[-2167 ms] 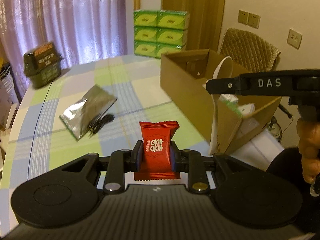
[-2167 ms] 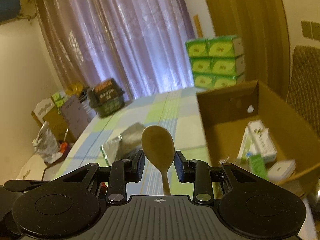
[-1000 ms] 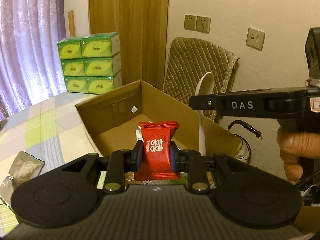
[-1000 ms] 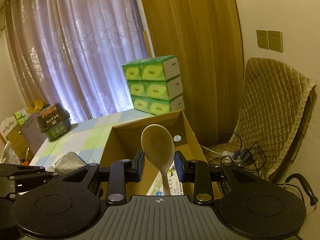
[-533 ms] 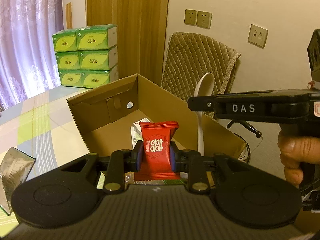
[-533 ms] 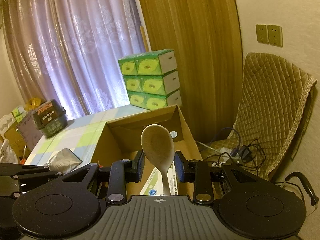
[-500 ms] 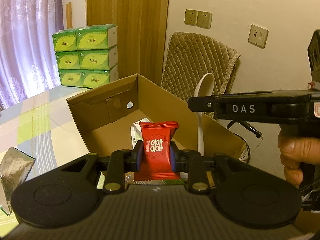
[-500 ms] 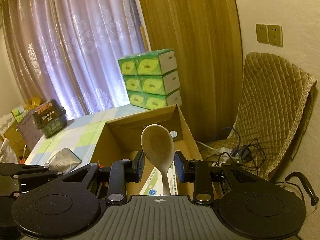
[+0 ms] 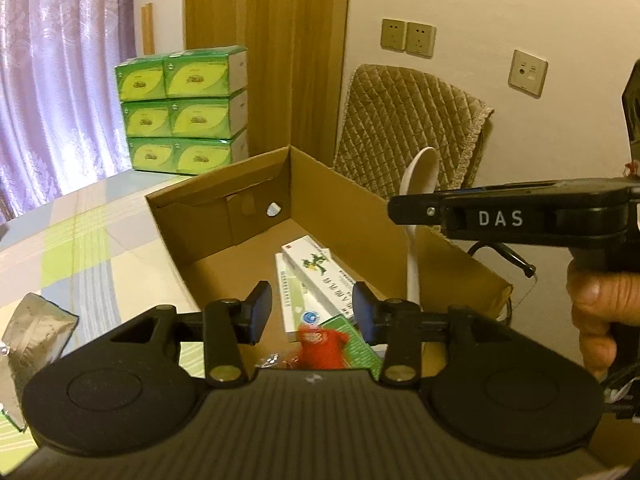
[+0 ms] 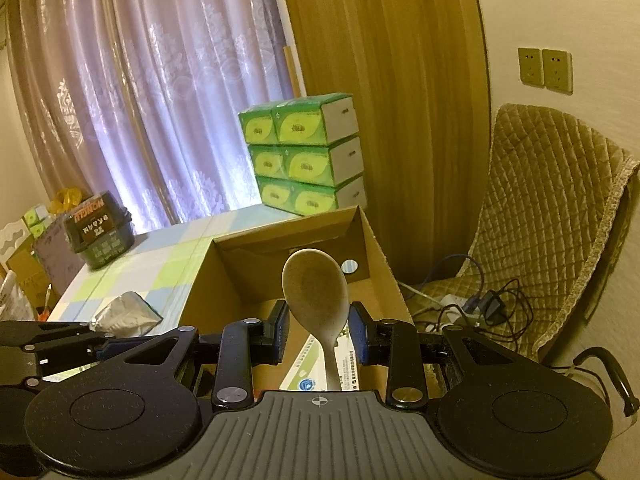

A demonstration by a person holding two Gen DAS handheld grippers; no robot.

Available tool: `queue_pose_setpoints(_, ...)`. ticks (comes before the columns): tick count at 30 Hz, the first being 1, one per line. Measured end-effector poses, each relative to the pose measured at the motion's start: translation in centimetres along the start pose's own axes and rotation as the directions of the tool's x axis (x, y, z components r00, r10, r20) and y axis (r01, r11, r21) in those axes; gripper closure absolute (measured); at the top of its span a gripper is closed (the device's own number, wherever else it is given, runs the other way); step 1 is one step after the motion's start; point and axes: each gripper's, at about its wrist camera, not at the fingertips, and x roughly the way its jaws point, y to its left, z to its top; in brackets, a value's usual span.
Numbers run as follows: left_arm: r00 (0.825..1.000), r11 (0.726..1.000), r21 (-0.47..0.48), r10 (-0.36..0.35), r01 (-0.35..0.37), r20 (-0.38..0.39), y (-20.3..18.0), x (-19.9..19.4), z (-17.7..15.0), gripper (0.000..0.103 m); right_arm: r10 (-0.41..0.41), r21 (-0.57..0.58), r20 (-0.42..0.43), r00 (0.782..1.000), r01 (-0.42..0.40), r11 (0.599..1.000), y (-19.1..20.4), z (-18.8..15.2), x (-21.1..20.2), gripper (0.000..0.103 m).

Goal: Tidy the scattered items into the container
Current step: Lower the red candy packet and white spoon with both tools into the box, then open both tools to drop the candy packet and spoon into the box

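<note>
Below the left gripper [image 9: 312, 307], whose jaws stand spread with nothing between them, the red candy packet [image 9: 319, 344] shows blurred inside the cardboard box [image 9: 224, 216], just in front of the white and green cartons [image 9: 316, 276] lying on the box floor. Whether the packet touches them cannot be told. To this gripper's right, the right gripper [image 10: 319, 334] pinches a pale wooden spoon [image 10: 316, 292] by its neck, bowl upright, above the same box, with a hand [image 9: 596, 312] on its handle. Left of the box a silver foil pouch [image 9: 36, 332] lies on the checked tablecloth [image 9: 72, 248]. Beyond the box stand stacked green tissue boxes [image 9: 180, 108] and, to the right, a quilted chair [image 9: 408, 120].
</note>
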Motion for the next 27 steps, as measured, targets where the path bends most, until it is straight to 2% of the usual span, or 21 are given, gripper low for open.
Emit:
queue_pose_setpoints(6,1.000,0.999,-0.036,0.020,-0.020,0.000,1.1,-0.9,-1.1,0.063,0.004,-0.003,-0.007,1.000,-0.004,1.000,0.3,-0.2,0.4,0.068)
queue_pose_setpoints(11,1.000,0.998,-0.062,0.029,-0.029,-0.001,1.8,-1.3,-1.7,0.059,0.008,-0.006,-0.012,1.000,-0.008,1.000,0.7,-0.4,0.7,0.068)
queue_pose_setpoints(25,0.999,0.996,-0.085,0.040,-0.040,-0.009,2.4,-1.6,-2.3,0.054,0.004,-0.027,-0.038,0.999,-0.005,1.000,1.3,-1.1,1.7,0.067)
queue_pose_setpoints(26,0.999,0.995,-0.088,0.040,-0.040,-0.009,2.5,-1.6,-2.4,0.053,0.001,-0.024,-0.038,0.999,-0.002,1.000,1.2,-1.2,1.8,0.059)
queue_pose_setpoints(27,0.999,0.995,-0.091,0.039,-0.040,-0.010,2.6,-1.6,-2.4,0.053,-0.005,-0.020,-0.035,0.999,0.004,1.000,1.2,-1.2,1.8,0.026)
